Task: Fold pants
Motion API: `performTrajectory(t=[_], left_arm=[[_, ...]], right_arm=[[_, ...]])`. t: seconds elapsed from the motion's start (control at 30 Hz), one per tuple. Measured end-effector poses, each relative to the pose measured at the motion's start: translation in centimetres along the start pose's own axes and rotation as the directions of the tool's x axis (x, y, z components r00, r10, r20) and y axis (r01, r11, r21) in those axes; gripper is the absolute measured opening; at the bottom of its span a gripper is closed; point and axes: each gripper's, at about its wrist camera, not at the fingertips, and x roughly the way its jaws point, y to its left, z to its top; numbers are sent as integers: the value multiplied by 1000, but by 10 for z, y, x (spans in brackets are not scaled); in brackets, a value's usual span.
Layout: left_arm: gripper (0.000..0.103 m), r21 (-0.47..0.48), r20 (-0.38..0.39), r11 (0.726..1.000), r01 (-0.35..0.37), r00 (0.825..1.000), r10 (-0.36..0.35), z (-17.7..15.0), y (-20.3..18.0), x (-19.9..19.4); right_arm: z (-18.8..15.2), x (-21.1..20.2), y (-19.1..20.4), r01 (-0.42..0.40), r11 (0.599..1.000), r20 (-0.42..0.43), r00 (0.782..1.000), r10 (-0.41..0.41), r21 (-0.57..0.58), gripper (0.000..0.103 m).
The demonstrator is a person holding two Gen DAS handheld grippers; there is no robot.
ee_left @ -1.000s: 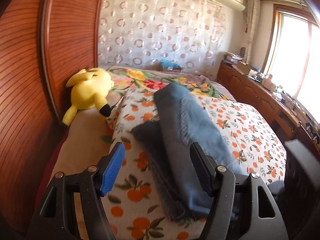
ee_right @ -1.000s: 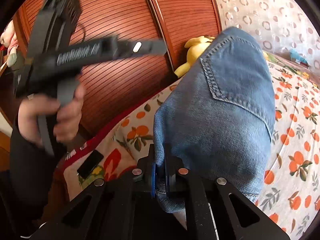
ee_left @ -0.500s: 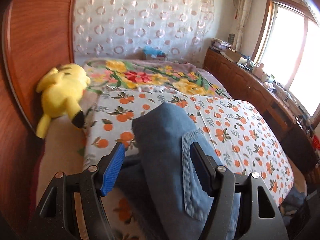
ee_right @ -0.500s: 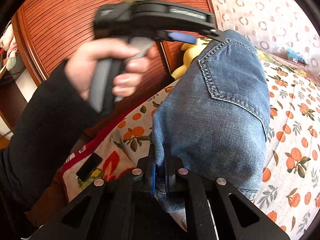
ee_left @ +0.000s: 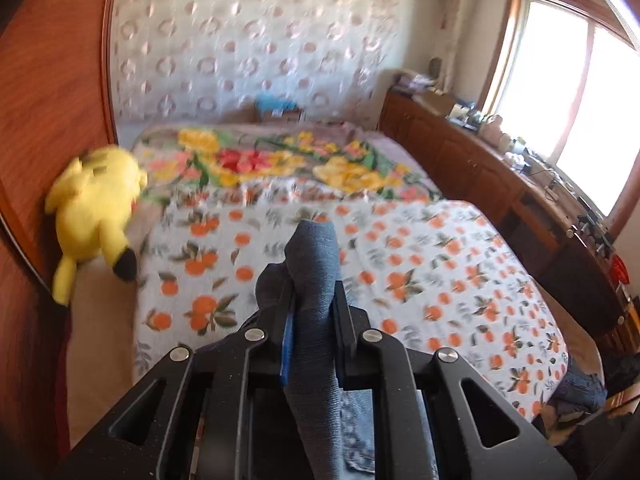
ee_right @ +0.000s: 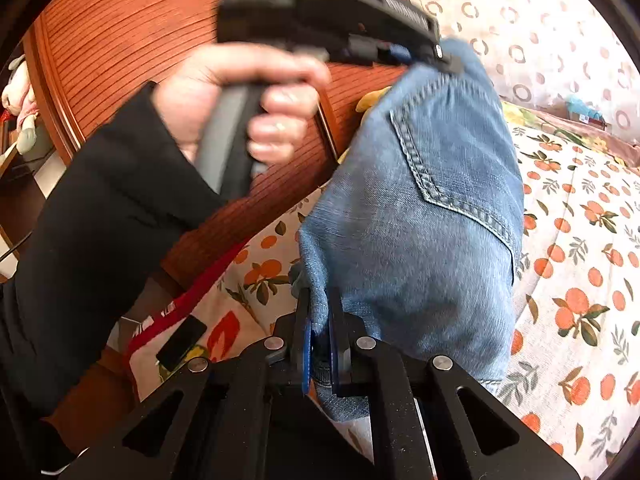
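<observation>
Since earlier: left hand-held gripper (ee_left: 311, 312) now clamped on jeans (ee_right: 420, 216) alongside right hand-held gripper (ee_right: 320, 344), likewise clenched on denim; ready for next fold over bed (ee_left: 440, 264).

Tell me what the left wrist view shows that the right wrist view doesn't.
Only the left wrist view: the window, the wooden counter under it, and the full yellow plush toy. Only the right wrist view: the person's left hand gripping the left gripper, and the jeans' back pocket. Both: the jeans, the orange-print bedspread, and the right gripper clamped on denim like the left.
</observation>
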Motion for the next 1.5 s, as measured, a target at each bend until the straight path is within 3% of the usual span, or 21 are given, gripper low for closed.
performTrajectory(t=[0.2, 0.4, 0.57, 0.8, 0.9, 1.03, 1.13, 1.2, 1.27, 1.33, 1.5], left_arm=[[16, -11, 71, 997, -74, 995, 74, -18, 14, -44], [16, -95, 6, 983, -155, 988, 156, -57, 67, -21], [16, -160, -6, 978, -132, 991, 132, -76, 86, -4], [17, -139, 48, 984, -110, 992, 117, -70, 66, -21], [22, -118, 40, 986, -116, 992, 121, -66, 62, -24], [28, -120, 23, 985, -126, 991, 130, -69, 69, -26], [43, -141, 64, 983, -119, 990, 129, -78, 75, -44], [49, -150, 97, 980, -129, 985, 145, -86, 80, -57], [51, -157, 107, 976, -149, 980, 166, -94, 86, -63], [51, -160, 99, 974, -162, 979, 179, -102, 95, -62], [51, -202, 56, 959, -198, 975, 213, -124, 122, -53]], right_arm=[[-4, -8, 6, -36, 999, 3, 999, 36, -15, 6], [-5, -2, 10, -45, 999, -29, 999, 44, -21, 11], [0, -12, 14, -18, 999, -4, 1000, 18, -40, 24], [10, -40, -4, 51, 999, 82, 995, -50, -7, 26], [17, -42, -15, 91, 996, 93, 992, -90, -1, 26], [27, -23, -29, 140, 990, 84, 987, -140, 0, 26], [38, -17, -31, 150, 989, 80, 985, -150, 11, 26], [51, -9, -27, 151, 989, 84, 985, -150, -4, 32], [64, -1, -18, 152, 988, 85, 985, -148, -37, 48], [77, 10, -11, 153, 986, 81, 986, -147, -69, 54], [113, 59, 0, 171, 976, -2, 985, -173, -135, 55]])
